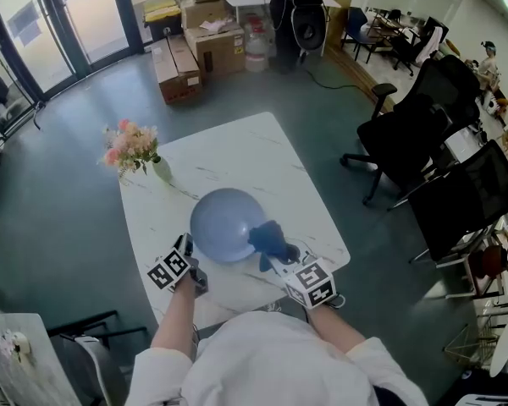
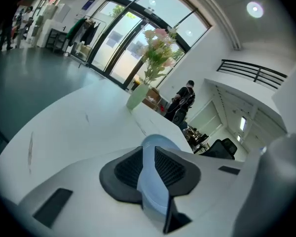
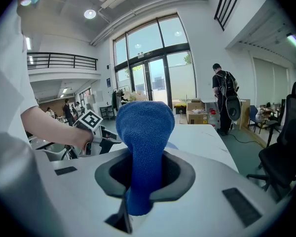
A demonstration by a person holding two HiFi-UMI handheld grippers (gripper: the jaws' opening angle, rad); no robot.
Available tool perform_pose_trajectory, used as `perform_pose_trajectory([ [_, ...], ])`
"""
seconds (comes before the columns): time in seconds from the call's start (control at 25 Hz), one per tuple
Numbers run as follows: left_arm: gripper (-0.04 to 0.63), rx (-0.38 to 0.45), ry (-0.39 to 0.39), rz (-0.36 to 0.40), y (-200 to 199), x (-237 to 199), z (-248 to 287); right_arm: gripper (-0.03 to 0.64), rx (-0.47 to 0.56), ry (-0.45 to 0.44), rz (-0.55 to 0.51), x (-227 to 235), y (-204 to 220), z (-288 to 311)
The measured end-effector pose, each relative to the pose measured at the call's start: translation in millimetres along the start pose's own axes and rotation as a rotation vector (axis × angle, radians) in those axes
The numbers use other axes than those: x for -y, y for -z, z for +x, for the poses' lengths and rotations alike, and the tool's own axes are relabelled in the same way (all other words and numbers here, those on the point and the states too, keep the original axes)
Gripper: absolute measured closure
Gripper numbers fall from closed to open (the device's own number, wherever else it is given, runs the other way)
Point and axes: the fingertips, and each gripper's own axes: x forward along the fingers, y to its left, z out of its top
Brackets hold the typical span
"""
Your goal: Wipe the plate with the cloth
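At lower left of the head view, the left gripper (image 1: pixel 190 262) has its jaws clenched on the plate's (image 1: pixel 223 222) near rim, mid-surface (image 1: pixel 237 150). The cloth (image 1: pixel 269 240), grasped in the jaws of the right gripper (image 1: pixel 286 260), overlaps the plate's right edge. I judge the wipe must travel leftward.

A vase of flowers (image 1: pixel 134 150) blocks the table's (image 1: pixel 258 152) far left corner. The plate (image 1: pixel 220 222) and cloth (image 1: pixel 269 240) fill the near middle, and the far right lies open.
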Motion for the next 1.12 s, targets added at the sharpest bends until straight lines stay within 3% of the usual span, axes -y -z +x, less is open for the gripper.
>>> perform_pose_trajectory([
  [0.28, 0.542, 0.043, 0.116, 0.185, -11.5, 47.9, -18.9, 0.532, 0.009, -0.013, 0.002, -2.6, -2.2, 0.9],
  [0.52, 0.549, 0.073, 0.185, 0.389, -14.0, 85.3, -42.7, 0.532, 0.014, -0.034, -0.001, -8.0, -4.5, 5.4],
  [0.8, 0.549, 0.096, 0.225, 0.477, -7.6, 108.1, -69.2, 0.532, 0.023, -0.058, -0.005, -13.5, -6.5, 7.1],
  [1.12, 0.549, 0.088, 0.257, 0.505, 18.4, 119.9, -96.8, 0.532, 0.018, -0.077, -0.001, -17.7, -2.8, 8.9],
])
